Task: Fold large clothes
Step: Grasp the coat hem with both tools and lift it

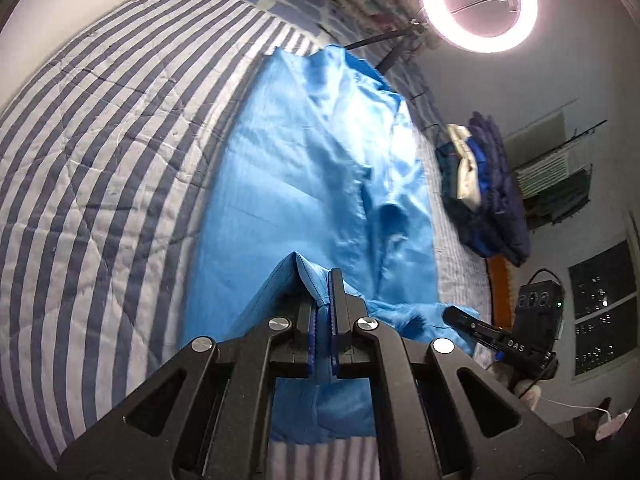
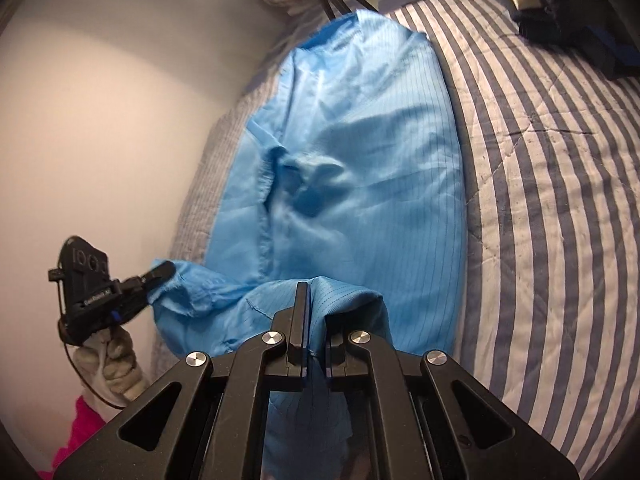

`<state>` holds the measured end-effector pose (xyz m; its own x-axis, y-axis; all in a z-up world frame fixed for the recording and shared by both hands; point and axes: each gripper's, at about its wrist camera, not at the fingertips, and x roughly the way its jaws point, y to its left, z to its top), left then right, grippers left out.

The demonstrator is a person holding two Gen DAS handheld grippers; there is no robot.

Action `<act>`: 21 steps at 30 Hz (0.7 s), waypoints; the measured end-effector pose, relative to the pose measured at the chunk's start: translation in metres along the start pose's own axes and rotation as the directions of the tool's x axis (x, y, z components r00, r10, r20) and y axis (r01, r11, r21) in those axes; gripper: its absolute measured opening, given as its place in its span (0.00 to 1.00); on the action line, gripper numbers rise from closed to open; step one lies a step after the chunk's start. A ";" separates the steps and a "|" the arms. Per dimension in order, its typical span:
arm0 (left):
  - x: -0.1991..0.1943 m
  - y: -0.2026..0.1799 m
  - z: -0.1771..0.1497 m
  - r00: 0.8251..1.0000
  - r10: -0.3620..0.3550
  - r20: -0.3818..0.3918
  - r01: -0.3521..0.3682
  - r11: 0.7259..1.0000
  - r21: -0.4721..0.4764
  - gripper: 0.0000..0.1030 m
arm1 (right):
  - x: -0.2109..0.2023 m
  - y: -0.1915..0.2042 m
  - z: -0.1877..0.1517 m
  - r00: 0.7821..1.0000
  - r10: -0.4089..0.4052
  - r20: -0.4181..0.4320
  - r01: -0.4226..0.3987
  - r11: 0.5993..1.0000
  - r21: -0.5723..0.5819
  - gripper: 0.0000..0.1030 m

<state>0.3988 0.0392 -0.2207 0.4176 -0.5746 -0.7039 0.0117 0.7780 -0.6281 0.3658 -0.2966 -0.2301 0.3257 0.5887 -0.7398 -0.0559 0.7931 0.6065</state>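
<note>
The light blue garment (image 1: pixel 304 168) lies stretched along the bed (image 1: pixel 100 152), its long axis running straight away from both claws toward the far end near the ring light (image 1: pixel 478 4), so the near hem is the end in hand and the far end rests on the quilt. The left claw (image 1: pixel 322 292) is clamped on a folded corner of that hem, the cloth rising in a small tent between its pads; the right claw (image 2: pixel 316 300) is likewise pinched shut on the other near corner. Each claw shows in the other's view, the two set apart across the garment's width, neither clearly nearer to the far end. Judging from this, the coming move would carry the near edge forward over the body, so both corners need to travel level and together or the fold will skew. The middle of the cloth is rumpled and may bunch. The bed wears a blue-and-white striped quilt; a stack of dark folded clothes (image 1: pixel 488 184) sits beside the garment, and a plain wall (image 2: pixel 100 100) runs along its other side
</note>
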 end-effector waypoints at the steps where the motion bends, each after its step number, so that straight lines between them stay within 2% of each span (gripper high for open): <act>1: 0.005 0.004 0.001 1.000 0.003 -0.002 -0.003 1.000 -0.007 0.02 | 0.004 -0.003 0.001 1.000 -0.011 -0.009 0.011 1.000 -0.001 0.04; 5: 0.017 0.015 0.004 1.000 0.012 -0.023 -0.013 0.999 -0.032 0.03 | 0.015 -0.020 0.002 0.999 0.003 -0.032 -0.002 0.999 0.051 0.04; 6: 0.019 0.016 0.004 0.999 0.017 -0.030 -0.018 0.999 -0.034 0.06 | 0.015 -0.023 0.002 0.999 0.011 -0.035 -0.008 0.998 0.066 0.05; 7: 0.019 0.017 0.005 0.999 0.015 -0.037 -0.017 0.999 -0.035 0.17 | 0.014 -0.026 0.002 0.999 0.020 -0.041 -0.017 0.997 0.077 0.06; 8: 0.019 0.017 0.007 0.999 0.011 -0.044 -0.013 0.999 -0.038 0.36 | 0.012 -0.027 0.001 0.999 0.025 -0.044 -0.021 0.997 0.080 0.09; 10: 0.013 0.015 0.008 0.999 0.004 -0.034 -0.005 0.999 -0.037 0.47 | 0.004 -0.026 0.001 0.999 0.035 -0.035 -0.033 0.997 0.076 0.18; 11: 0.010 0.013 0.009 0.999 0.008 -0.033 -0.009 1.000 -0.028 0.51 | -0.002 -0.026 0.000 0.999 0.041 -0.028 -0.039 0.997 0.071 0.28; 12: 0.008 0.012 0.011 0.999 0.007 -0.037 -0.007 1.000 -0.023 0.53 | -0.009 -0.025 0.000 0.999 0.048 -0.018 -0.046 0.996 0.070 0.40; 13: 0.005 0.010 0.012 0.999 0.001 -0.037 -0.002 1.000 -0.022 0.56 | -0.017 -0.024 -0.001 0.998 0.062 -0.008 -0.062 0.996 0.071 0.43; 17: -0.014 0.004 0.010 1.000 -0.011 -0.027 0.011 1.000 0.013 0.57 | -0.049 -0.024 -0.011 0.995 0.090 0.032 -0.092 0.994 0.051 0.44; 20: -0.037 0.003 -0.003 1.000 -0.012 -0.013 0.013 0.996 0.084 0.57 | -0.071 -0.023 -0.028 0.992 0.110 0.055 -0.110 0.994 -0.002 0.44; 21: -0.045 0.005 -0.012 1.000 -0.006 -0.014 0.007 0.995 0.103 0.57 | -0.073 -0.024 -0.036 0.992 0.113 0.048 -0.112 0.994 -0.014 0.41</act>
<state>0.3696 0.0660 -0.1966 0.4043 -0.5825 -0.7051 0.1080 0.7959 -0.5957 0.3096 -0.3530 -0.2004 0.3627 0.6660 -0.6518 -0.1054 0.7243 0.6814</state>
